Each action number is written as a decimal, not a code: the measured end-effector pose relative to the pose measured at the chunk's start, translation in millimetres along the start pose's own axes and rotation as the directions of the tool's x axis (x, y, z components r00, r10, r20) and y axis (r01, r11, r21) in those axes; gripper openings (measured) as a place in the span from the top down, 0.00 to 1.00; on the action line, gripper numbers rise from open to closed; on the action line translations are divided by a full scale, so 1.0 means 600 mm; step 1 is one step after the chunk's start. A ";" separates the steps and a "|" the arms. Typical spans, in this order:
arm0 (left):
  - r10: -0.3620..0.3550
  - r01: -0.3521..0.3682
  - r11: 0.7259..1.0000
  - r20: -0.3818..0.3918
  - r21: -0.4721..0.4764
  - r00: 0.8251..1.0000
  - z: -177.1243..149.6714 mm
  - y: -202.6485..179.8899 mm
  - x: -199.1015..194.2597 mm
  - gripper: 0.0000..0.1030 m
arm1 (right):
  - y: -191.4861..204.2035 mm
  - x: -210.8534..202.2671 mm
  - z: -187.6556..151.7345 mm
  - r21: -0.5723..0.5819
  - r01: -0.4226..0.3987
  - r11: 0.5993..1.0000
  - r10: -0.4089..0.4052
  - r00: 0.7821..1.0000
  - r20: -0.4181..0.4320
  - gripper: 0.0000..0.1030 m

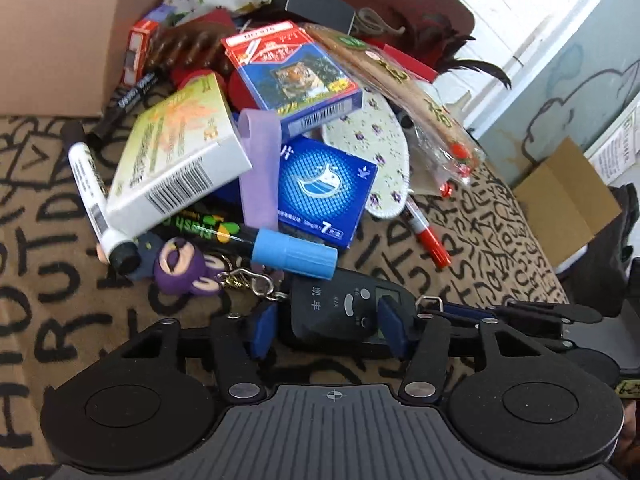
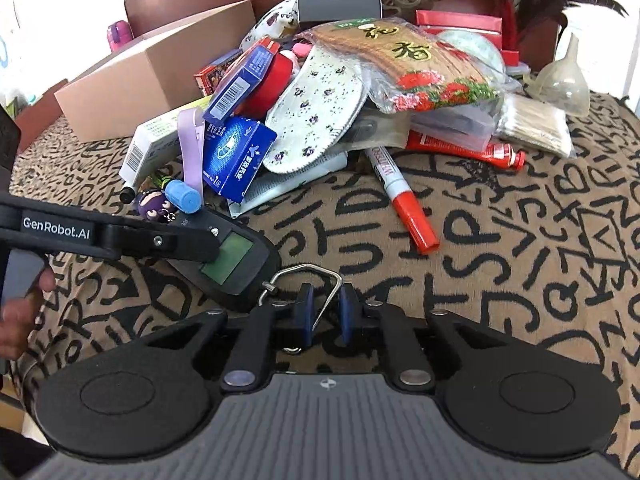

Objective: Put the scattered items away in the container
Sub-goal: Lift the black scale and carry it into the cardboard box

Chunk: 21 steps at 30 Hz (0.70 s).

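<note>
Both cams sit just behind their claws, tilted down at the counter (image 1: 48, 208), close in. Left cam looks over the left claw (image 1: 326, 330) onto the scale (image 1: 344, 312), pile just beyond. Right cam, beside the scale (image 2: 236, 256), looks over the right claw (image 2: 325, 316). Shared: scale, blue box (image 1: 326, 196) (image 2: 236, 156), red marker (image 1: 430, 240) (image 2: 404, 196), carton (image 1: 72, 28) (image 2: 144, 84) behind.

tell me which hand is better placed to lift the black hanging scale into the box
Left. The left gripper already has its pads either side of the scale's body. The right gripper only straddles the thin metal hook loop, a weaker hold.
</note>
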<state>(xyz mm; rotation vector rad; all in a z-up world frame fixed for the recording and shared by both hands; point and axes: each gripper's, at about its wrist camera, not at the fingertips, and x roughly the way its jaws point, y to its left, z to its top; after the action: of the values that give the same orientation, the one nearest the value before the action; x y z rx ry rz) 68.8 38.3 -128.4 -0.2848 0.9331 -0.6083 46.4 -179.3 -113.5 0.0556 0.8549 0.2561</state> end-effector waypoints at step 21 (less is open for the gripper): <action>-0.038 0.029 0.999 0.221 0.040 0.975 0.001 -0.097 -0.130 0.54 | 0.022 -0.149 0.039 -0.110 0.054 0.992 -0.031 0.980 0.197 0.90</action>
<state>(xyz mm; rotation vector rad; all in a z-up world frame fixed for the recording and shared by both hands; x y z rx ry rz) 13.3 38.9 -48.4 -0.3288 0.7027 -0.6107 5.1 -186.9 -30.2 -0.0448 0.6440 0.2552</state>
